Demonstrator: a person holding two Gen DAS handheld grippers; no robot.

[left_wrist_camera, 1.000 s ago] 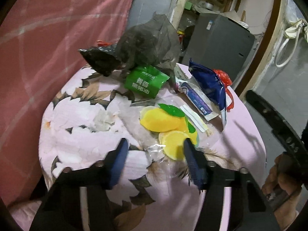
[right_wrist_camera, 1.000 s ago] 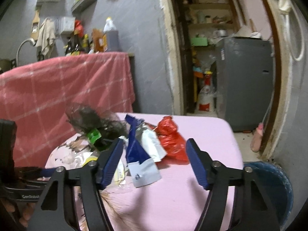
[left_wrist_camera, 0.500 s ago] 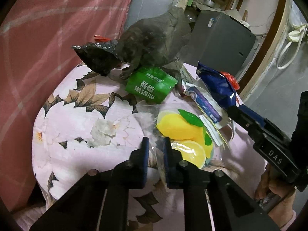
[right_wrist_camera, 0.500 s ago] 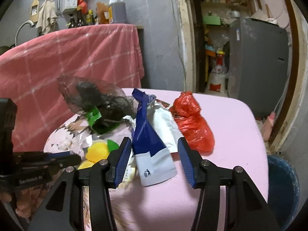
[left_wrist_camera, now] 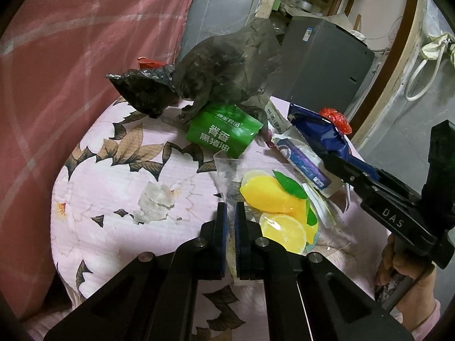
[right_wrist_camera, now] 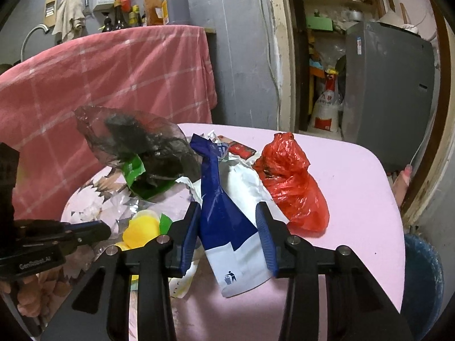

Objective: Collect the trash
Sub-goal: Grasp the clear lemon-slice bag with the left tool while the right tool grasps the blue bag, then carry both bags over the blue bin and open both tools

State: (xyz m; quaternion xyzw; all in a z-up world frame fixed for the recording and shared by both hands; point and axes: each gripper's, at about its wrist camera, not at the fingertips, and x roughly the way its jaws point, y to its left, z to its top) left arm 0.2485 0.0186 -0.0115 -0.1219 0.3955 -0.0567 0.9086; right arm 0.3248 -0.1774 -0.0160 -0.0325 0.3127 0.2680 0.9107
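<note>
My left gripper [left_wrist_camera: 231,213] is shut on the clear edge of a lemon-printed wrapper [left_wrist_camera: 273,199] lying on the floral table cover. Behind it lie a green packet [left_wrist_camera: 224,135] and a crumpled dark plastic bag [left_wrist_camera: 221,68]. My right gripper [right_wrist_camera: 229,227] straddles a blue-and-white pouch [right_wrist_camera: 224,216]. Its jaws are closing with the pouch between them, and the pads sit at the pouch's edges without visibly squeezing it. A red plastic bag [right_wrist_camera: 290,182] lies just right of the pouch. The right gripper's tip [left_wrist_camera: 349,167] also shows in the left wrist view.
A crumpled tissue [left_wrist_camera: 155,201] and a white-purple tube box [left_wrist_camera: 301,159] lie on the pink table [right_wrist_camera: 355,199]. A blue bin [right_wrist_camera: 421,284] stands on the floor at the right. A pink checked cloth [right_wrist_camera: 113,71] hangs behind, with a grey appliance [right_wrist_camera: 389,93] by the doorway.
The left jaws went from wide apart to shut on the lemon wrapper's clear edge. The right gripper came forward and down over the blue pouch, its jaws narrowing around it.
</note>
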